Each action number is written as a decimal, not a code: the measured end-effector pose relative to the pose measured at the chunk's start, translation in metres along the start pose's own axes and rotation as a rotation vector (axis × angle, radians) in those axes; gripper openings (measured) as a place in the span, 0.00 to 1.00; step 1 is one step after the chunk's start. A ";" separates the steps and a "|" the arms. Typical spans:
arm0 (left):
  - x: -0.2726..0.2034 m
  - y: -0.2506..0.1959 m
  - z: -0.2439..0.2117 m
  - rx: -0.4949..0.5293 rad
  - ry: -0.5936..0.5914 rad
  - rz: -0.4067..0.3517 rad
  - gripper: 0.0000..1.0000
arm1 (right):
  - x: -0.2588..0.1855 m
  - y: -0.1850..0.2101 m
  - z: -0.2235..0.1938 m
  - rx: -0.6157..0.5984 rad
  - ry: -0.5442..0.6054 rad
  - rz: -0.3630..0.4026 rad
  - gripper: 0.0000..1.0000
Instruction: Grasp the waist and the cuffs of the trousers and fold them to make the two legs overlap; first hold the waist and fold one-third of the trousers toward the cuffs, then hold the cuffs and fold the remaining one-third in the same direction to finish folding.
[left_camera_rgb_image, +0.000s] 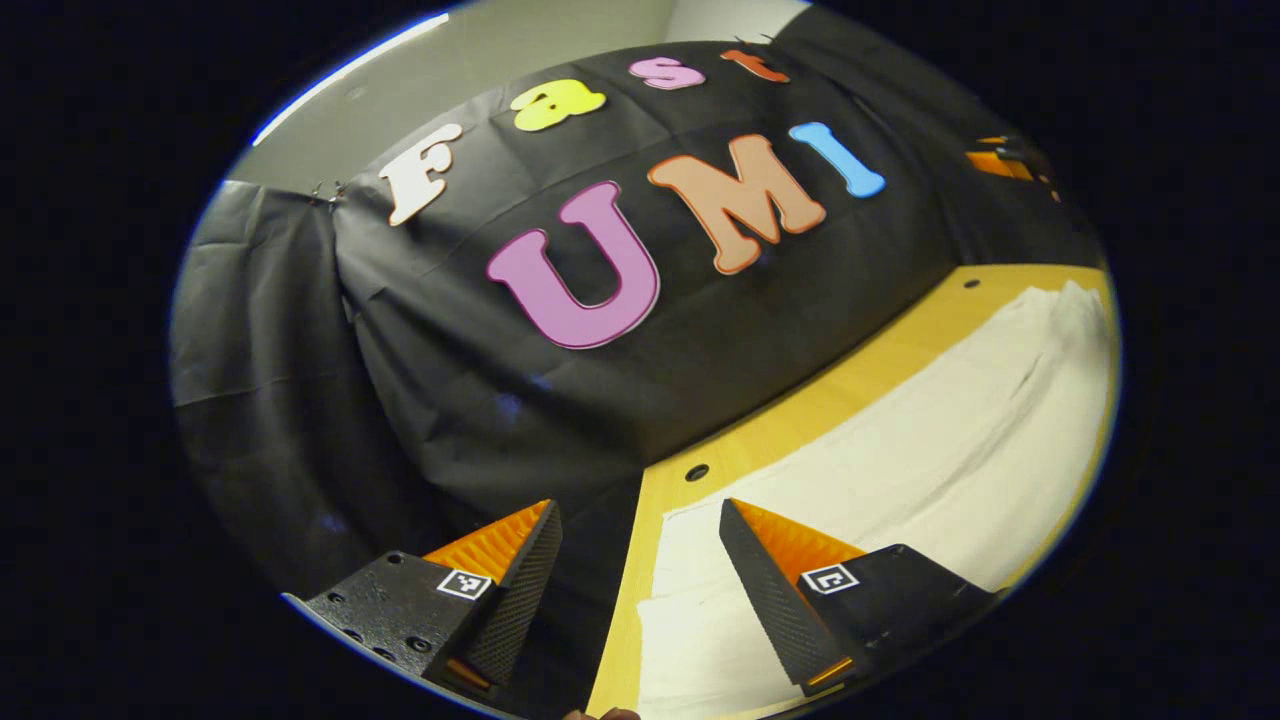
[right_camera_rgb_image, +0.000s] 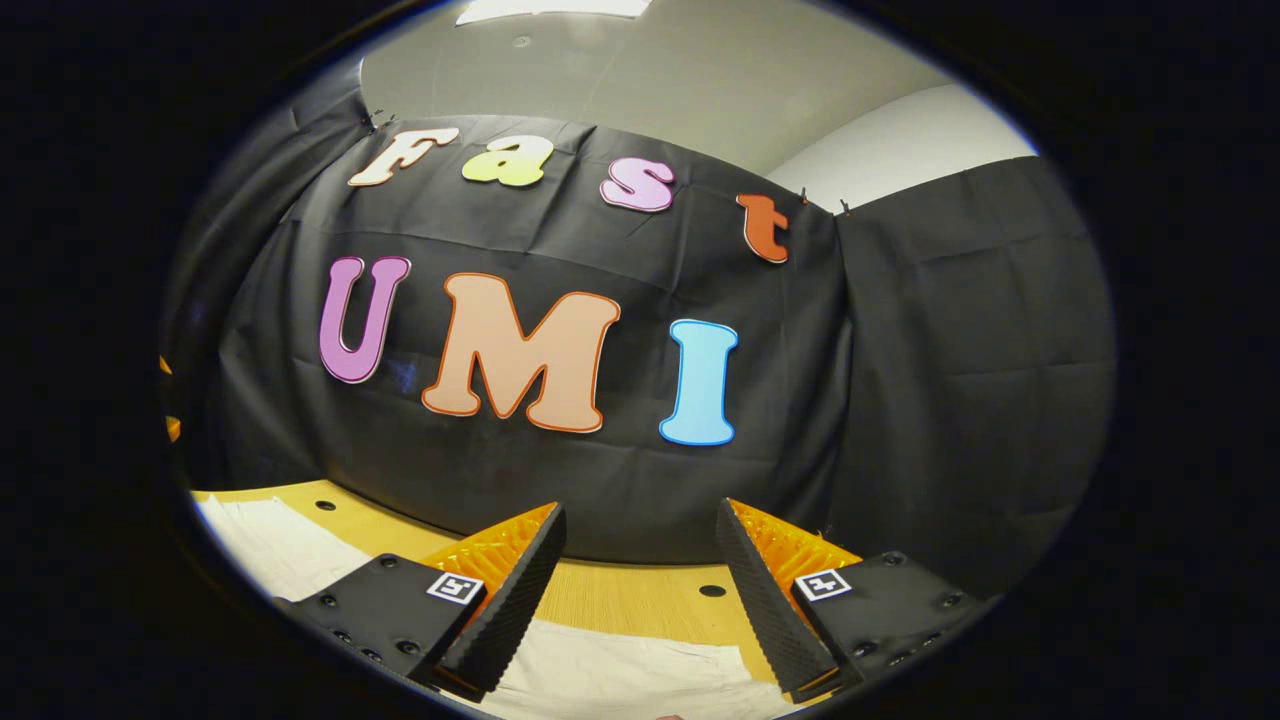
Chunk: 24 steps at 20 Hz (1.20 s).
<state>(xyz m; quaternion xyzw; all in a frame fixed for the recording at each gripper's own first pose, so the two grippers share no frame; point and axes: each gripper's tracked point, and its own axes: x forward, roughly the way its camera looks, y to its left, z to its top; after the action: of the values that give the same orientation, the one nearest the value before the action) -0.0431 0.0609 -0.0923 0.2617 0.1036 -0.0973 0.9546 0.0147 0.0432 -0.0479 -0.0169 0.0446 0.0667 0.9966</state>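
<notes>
Cream-white trousers (left_camera_rgb_image: 920, 440) lie flat along the yellow wooden table (left_camera_rgb_image: 800, 410), running from the lower middle to the far right of the left gripper view. My left gripper (left_camera_rgb_image: 640, 520) is open above the table's left end, its right finger over the near end of the cloth and its left finger past the table edge. In the right gripper view the trousers (right_camera_rgb_image: 610, 670) show as pale cloth under and between the fingers, with more at the left (right_camera_rgb_image: 270, 550). My right gripper (right_camera_rgb_image: 640, 520) is open above them, nothing between its fingers.
Black cloth walls the booth right behind the table. Small round holes (left_camera_rgb_image: 697, 472) dot the table's back strip (right_camera_rgb_image: 712, 590). The table's left edge drops off beneath my left gripper. An orange object (left_camera_rgb_image: 1000, 160) sits at the far right.
</notes>
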 end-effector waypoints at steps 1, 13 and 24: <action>-0.003 -0.007 -0.010 0.036 0.018 -0.028 0.96 | -0.001 -0.001 -0.001 0.000 0.001 0.000 0.97; -0.047 -0.077 -0.134 0.431 0.251 -0.382 0.97 | -0.008 0.000 -0.036 -0.027 0.068 0.015 0.97; -0.093 -0.105 -0.211 0.718 0.417 -0.708 0.98 | -0.014 -0.011 -0.064 -0.043 0.119 -0.002 0.98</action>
<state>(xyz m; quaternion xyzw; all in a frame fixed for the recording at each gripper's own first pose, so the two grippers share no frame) -0.1881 0.0941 -0.2974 0.5339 0.3327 -0.3882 0.6734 -0.0035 0.0281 -0.1096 -0.0421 0.1022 0.0658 0.9917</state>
